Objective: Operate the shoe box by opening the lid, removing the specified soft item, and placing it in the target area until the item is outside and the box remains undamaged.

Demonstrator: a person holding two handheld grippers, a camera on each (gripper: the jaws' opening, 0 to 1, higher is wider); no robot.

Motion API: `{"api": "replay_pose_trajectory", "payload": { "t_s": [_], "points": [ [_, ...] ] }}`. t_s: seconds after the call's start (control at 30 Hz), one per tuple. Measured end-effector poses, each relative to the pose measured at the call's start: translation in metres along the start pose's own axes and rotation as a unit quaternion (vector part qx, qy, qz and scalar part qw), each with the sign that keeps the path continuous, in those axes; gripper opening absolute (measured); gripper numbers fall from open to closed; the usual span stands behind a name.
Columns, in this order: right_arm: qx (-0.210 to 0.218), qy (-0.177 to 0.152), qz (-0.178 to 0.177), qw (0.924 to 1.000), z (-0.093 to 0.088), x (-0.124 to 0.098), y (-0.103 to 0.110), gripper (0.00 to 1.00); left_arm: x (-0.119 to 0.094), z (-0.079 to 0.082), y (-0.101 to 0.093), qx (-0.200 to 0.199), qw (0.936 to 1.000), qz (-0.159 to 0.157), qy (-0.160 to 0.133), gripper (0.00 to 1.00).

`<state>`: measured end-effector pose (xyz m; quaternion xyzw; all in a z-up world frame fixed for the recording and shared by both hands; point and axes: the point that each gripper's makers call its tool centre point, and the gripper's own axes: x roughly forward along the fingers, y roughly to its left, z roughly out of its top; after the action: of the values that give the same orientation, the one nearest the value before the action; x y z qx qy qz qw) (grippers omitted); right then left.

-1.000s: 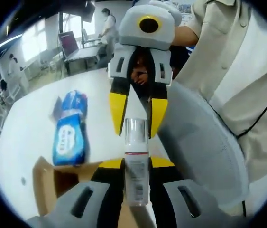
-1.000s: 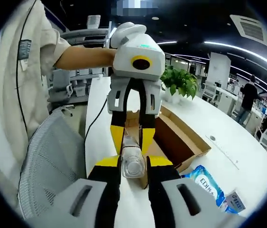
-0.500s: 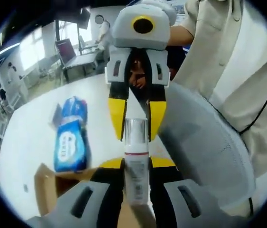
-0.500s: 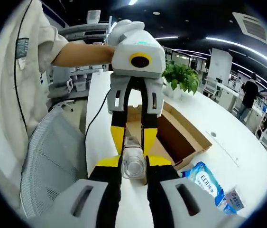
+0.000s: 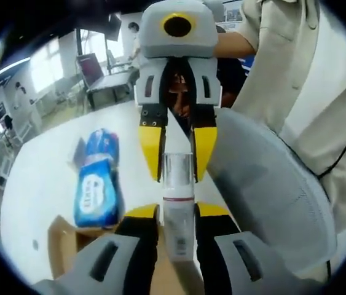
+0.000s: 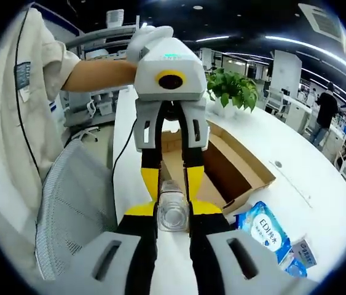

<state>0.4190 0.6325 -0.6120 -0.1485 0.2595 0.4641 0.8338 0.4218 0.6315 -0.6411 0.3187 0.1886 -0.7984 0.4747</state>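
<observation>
A small white bottle with a clear cap (image 5: 177, 203) is held in the air between my two grippers. My left gripper (image 5: 177, 214) is shut on its body. Facing it, my right gripper (image 5: 177, 165) comes down from above with its yellow fingers (image 5: 151, 147) pressed on the cap. In the right gripper view the cap (image 6: 173, 216) shows end-on between that gripper's own jaws, with the left gripper (image 6: 173, 184) beyond it. The brown shoe box (image 6: 246, 169) lies open on the white table (image 6: 295, 166). A blue wipes pack (image 5: 97, 187) lies beside it.
A grey mesh chair back (image 5: 271, 190) stands close under the grippers, against the table edge. A person in a beige shirt (image 5: 320, 80) holds both tools. A second small pack (image 6: 303, 253) lies by the blue wipes pack (image 6: 263, 228). A potted plant (image 6: 234, 98) stands at the far end.
Both grippers keep their hold on the bottle. The views have drifted slightly, and the opposite gripper looms a little larger. The box and the wipes pack lie where they were.
</observation>
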Motion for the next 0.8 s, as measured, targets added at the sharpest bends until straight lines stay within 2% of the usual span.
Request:
{"api": "replay_pose_trajectory", "payload": {
  "t_s": [0.17,0.43,0.8],
  "points": [
    [-0.011,0.009,-0.002,0.9999,-0.001,-0.003,-0.008,0.15,-0.003,0.005,0.008,-0.017,0.9996,0.016,-0.018,0.26],
    [-0.038,0.03,-0.003,0.9988,-0.003,-0.011,-0.024,0.15,-0.009,-0.001,0.015,-0.061,0.9962,0.052,-0.033,0.42],
    [-0.077,0.066,-0.008,0.9948,-0.007,-0.026,-0.06,0.16,-0.026,-0.01,0.03,-0.119,0.9834,0.116,-0.071,0.62]
  ]
}}
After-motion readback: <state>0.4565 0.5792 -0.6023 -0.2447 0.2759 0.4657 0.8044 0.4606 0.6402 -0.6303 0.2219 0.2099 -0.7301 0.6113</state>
